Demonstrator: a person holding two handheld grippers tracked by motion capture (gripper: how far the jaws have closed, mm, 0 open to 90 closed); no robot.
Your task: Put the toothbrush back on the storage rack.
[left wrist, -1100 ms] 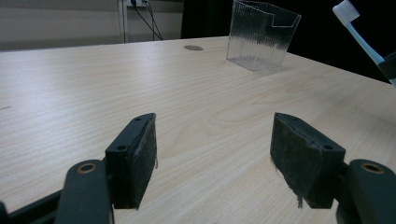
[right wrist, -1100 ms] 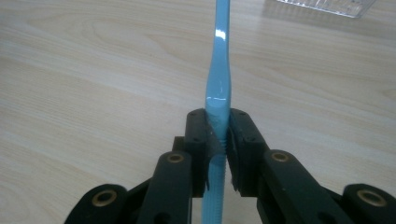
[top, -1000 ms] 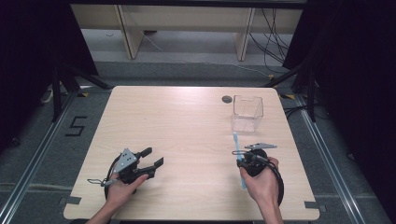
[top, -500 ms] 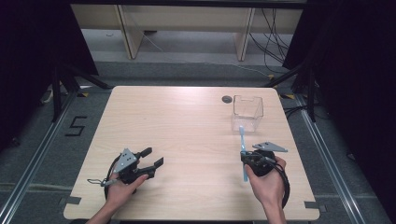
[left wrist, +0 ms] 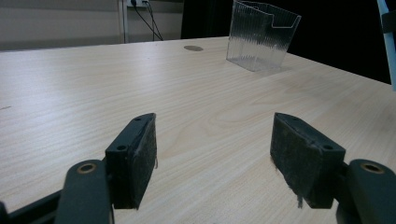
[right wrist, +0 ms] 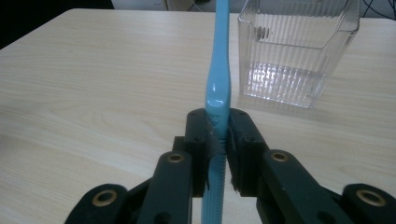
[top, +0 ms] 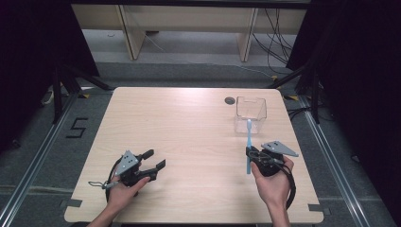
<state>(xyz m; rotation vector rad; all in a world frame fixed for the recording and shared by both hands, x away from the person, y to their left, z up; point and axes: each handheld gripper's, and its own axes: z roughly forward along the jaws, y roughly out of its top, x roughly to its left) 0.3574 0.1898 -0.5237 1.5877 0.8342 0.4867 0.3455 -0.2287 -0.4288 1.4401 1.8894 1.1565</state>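
blue toothbrush (right wrist: 218, 84) clamped in the right gripper (top: 257, 156) (seemingly raised, pointing forward); left gripper (top: 153, 165) rests low, jaws apart.

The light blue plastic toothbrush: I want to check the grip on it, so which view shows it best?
The right gripper view: the light blue plastic toothbrush is clamped at mid-handle in the right claw. The high view shows it small; the left gripper view catches a sliver at the edge.

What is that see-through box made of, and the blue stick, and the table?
The see-through box looks like clear hard plastic: its ribbed walls let the table show through. The blue stick, clamped in the right claw, seems to be glossy plastic, since light glints on it. The table looks like pale wood with grain lines, perhaps a printed laminate.
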